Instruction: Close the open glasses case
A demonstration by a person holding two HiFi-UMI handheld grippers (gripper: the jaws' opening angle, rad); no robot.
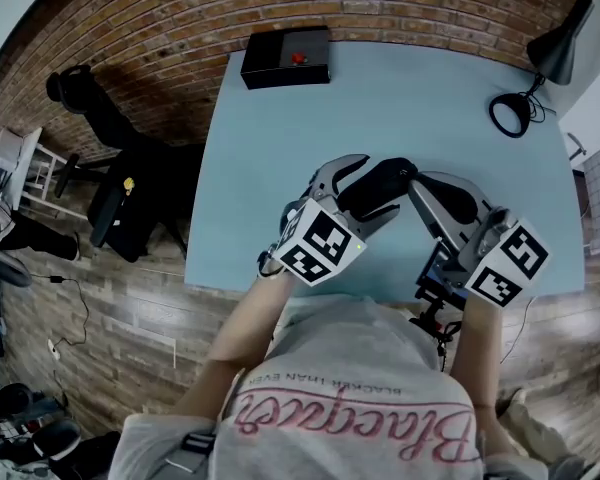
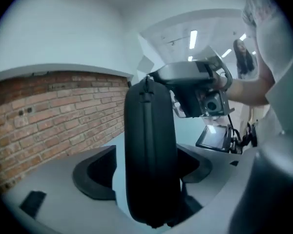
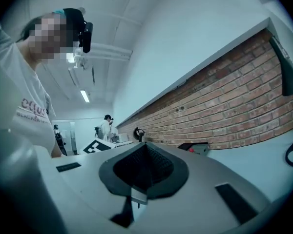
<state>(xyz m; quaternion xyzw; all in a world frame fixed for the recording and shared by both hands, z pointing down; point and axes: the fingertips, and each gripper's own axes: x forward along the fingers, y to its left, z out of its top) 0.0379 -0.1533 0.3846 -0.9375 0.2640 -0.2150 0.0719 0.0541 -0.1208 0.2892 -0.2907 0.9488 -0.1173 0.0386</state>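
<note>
left gripper [image 2: 145, 169] had its jaws wide around the glasses case [image 1: 380, 186], a gap at one pad. the case's long axis ran two-to-eight o'clock over the table [image 1: 400, 88]. right gripper [image 3: 142, 165], pinched shut and empty, waited at its three o'clock.

A grey short-sleeved T-shirt [image 1: 350, 408] with pink script lettering was worn, the left gripper [image 1: 373, 192] and right gripper [image 1: 435, 194] were shaped as grey shells with black padded fingers [image 2: 95, 174], each was topped by a white cube [image 1: 320, 243] with black square markers, black cables [image 1: 435, 318] were hung beneath the right one
</note>
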